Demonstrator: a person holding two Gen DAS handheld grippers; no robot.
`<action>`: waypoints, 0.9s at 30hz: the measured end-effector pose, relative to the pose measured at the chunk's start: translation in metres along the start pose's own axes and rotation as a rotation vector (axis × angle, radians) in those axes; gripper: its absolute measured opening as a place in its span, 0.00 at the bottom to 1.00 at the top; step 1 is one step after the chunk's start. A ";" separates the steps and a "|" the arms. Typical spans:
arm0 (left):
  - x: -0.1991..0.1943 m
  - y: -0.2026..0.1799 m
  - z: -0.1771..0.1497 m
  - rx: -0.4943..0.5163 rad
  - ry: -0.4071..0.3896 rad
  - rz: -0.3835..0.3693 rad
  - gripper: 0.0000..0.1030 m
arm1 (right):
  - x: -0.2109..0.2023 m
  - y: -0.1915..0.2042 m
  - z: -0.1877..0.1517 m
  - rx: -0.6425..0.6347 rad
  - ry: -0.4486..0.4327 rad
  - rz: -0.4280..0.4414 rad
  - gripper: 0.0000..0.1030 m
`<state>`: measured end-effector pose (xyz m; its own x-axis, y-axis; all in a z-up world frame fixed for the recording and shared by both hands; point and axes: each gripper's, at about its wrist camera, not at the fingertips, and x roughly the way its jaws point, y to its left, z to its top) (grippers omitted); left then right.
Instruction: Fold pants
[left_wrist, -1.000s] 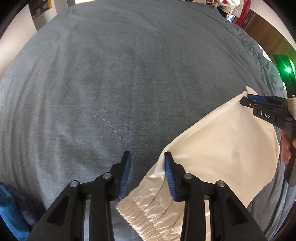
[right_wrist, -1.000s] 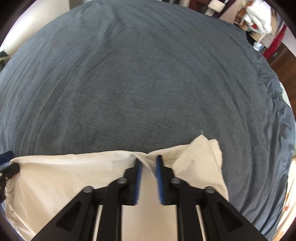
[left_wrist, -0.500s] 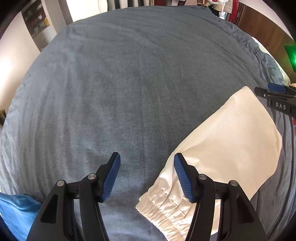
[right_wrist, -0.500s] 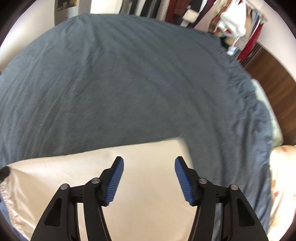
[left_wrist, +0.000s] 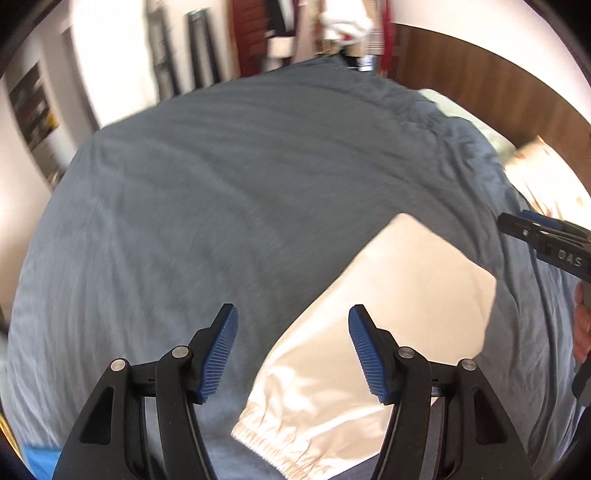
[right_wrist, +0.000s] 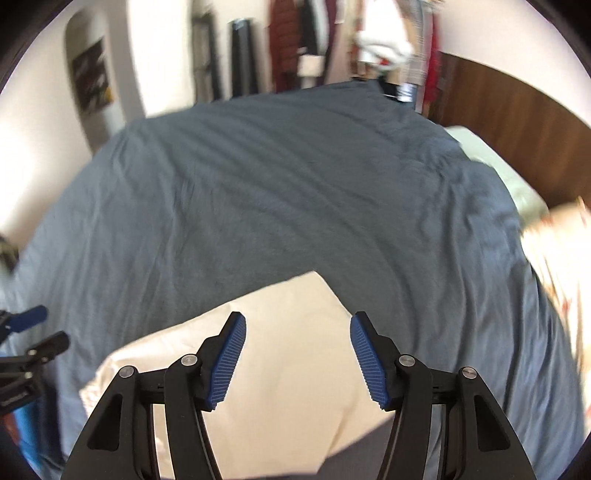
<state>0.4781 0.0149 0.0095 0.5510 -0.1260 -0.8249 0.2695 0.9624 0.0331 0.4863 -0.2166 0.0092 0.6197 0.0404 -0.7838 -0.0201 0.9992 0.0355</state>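
Observation:
The cream pants (left_wrist: 399, 306) lie folded flat on the grey-blue bedspread (left_wrist: 221, 206), elastic waistband (left_wrist: 280, 450) nearest my left gripper. My left gripper (left_wrist: 293, 349) is open and empty, raised above the waistband end. My right gripper (right_wrist: 297, 356) is open and empty, raised above the other end of the pants (right_wrist: 280, 347). The right gripper also shows at the right edge of the left wrist view (left_wrist: 546, 243), and the left gripper shows at the left edge of the right wrist view (right_wrist: 26, 343).
A brown wooden headboard (right_wrist: 517, 129) and pale pillows (right_wrist: 491, 162) lie to the right. Clothes hang on the far wall (right_wrist: 384, 40). A blue cloth (left_wrist: 40, 458) sits at the near left edge of the bed.
Both grippers have opened, let go of the pants and lifted back and up. The pants now lie flat on the bed.

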 end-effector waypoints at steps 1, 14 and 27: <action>0.002 -0.007 0.005 0.029 -0.009 -0.007 0.59 | -0.007 -0.010 -0.005 0.042 -0.009 0.000 0.57; 0.057 -0.102 0.039 0.335 -0.001 -0.065 0.59 | -0.019 -0.113 -0.075 0.405 -0.061 -0.052 0.57; 0.119 -0.124 0.049 0.437 0.042 -0.052 0.59 | 0.063 -0.140 -0.122 0.630 0.024 0.079 0.34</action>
<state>0.5493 -0.1312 -0.0655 0.4976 -0.1530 -0.8538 0.6099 0.7616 0.2189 0.4325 -0.3535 -0.1207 0.6171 0.1214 -0.7774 0.4050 0.7981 0.4461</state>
